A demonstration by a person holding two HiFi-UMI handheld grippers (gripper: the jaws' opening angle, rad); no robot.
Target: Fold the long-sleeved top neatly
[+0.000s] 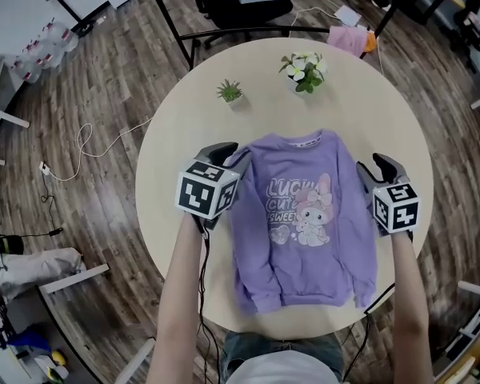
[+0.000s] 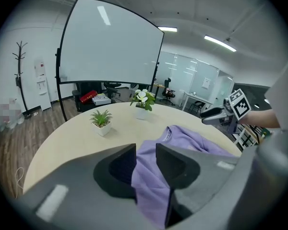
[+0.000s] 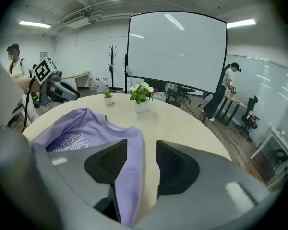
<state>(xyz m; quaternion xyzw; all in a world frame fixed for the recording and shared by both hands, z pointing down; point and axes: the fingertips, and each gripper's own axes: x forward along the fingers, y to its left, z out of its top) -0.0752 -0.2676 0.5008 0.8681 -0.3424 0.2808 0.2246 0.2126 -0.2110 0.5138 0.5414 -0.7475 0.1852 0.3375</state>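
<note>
1. Head view: the long-sleeved top [image 1: 304, 222] is lying flat on the round bench [image 1: 184, 126]. Its collar is pointing away from the person and its hem is nearing the close edge, so its long axis is running near to far.
2. Left gripper view: the left claw [image 2: 146, 150] is pinching purple shoulder fabric, its jaws standing narrow.
3. Right gripper view: the right claw [image 3: 141, 150] is standing open, with fabric lying against one jaw and bare bench showing beside the other.

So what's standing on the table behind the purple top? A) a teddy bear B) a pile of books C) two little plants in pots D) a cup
C: a small green plant and a white-flowered plant stand on the table beyond the purple top.
</note>
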